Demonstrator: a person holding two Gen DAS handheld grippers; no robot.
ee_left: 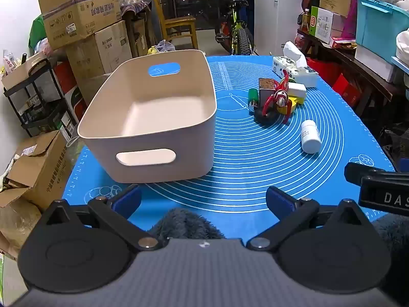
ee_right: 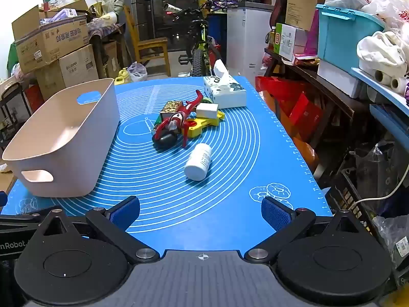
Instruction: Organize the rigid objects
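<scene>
While both grippers hang over near edge, blue mat (ee_right: 230, 179) covers desk. Beige bin (ee_left: 153, 117) at left, empty. Tissue pack (ee_right: 226, 93) far right. Toy pile (ee_right: 179, 122) mid-mat, right of bin. White bottle (ee_right: 199, 162) on side, nearer. Left gripper (ee_left: 203, 200) jaws wide, empty; right gripper (ee_right: 200, 212) likewise.

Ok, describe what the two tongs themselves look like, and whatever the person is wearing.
Both the left tongs and right tongs are matt black, with round hinge discs, silver pivot bolts, a ribbed grey body and textured blue pads. White lettering marks the side. A fuzzy dark grey-blue sleeve shows beneath.
</scene>
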